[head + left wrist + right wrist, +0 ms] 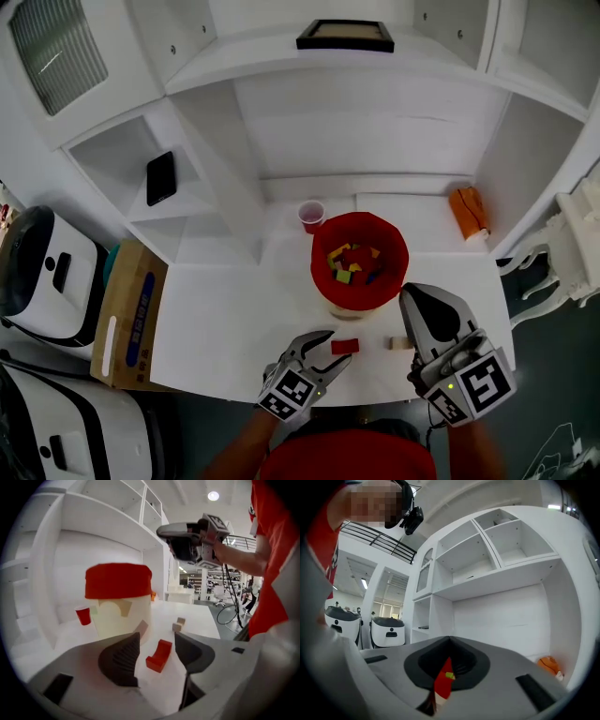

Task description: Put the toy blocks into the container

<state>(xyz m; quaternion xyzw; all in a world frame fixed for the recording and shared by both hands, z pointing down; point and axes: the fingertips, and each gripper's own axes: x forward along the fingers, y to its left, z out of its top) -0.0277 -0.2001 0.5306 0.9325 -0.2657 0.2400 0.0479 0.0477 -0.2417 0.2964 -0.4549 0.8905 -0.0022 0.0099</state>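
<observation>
A round container (319, 261) with a red liner stands mid-table and holds several coloured blocks (345, 264). A red arch block (344, 346) lies on the white table (225, 319) in front of it. My left gripper (336, 349) is open, its jaws on either side of that block without touching it. In the left gripper view the red arch block (158, 656) lies just past the left gripper (157, 639), before the container (119, 581). Two small tan blocks (400, 343) lie to the right. My right gripper (408, 298) hovers above them, shut and empty; in its own view the right gripper (450, 640) faces the shelves.
A red cup (311, 216) stands behind the container, and an orange object (468, 211) lies at the back right. White shelving rises behind, with a black phone (161, 177) on a left shelf. A cardboard box (127, 314) and white machines sit left of the table.
</observation>
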